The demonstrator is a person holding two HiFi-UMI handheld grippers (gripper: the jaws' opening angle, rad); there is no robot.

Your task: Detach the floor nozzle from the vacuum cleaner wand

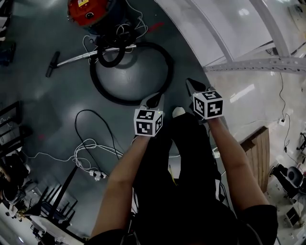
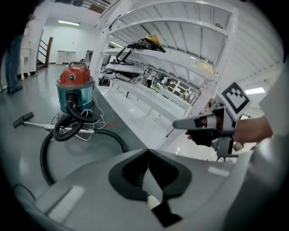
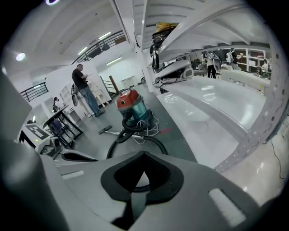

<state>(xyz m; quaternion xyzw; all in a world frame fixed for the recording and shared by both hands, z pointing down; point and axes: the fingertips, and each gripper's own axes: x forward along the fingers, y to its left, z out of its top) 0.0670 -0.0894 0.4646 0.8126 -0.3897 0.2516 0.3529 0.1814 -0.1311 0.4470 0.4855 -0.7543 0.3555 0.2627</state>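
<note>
The vacuum cleaner, a red-topped teal canister, stands on the grey floor far ahead of me. Its black hose loops across the floor. The metal wand lies flat, with the black floor nozzle on its left end. The left gripper view shows the nozzle and wand at far left. My left gripper and right gripper are side by side, both shut and empty. They point down toward the floor, well short of the hose.
A white metal rack runs along the right. White and black cables trail over the floor at left. A person stands far off beyond the vacuum, next to a black-legged table. A wooden panel leans at right.
</note>
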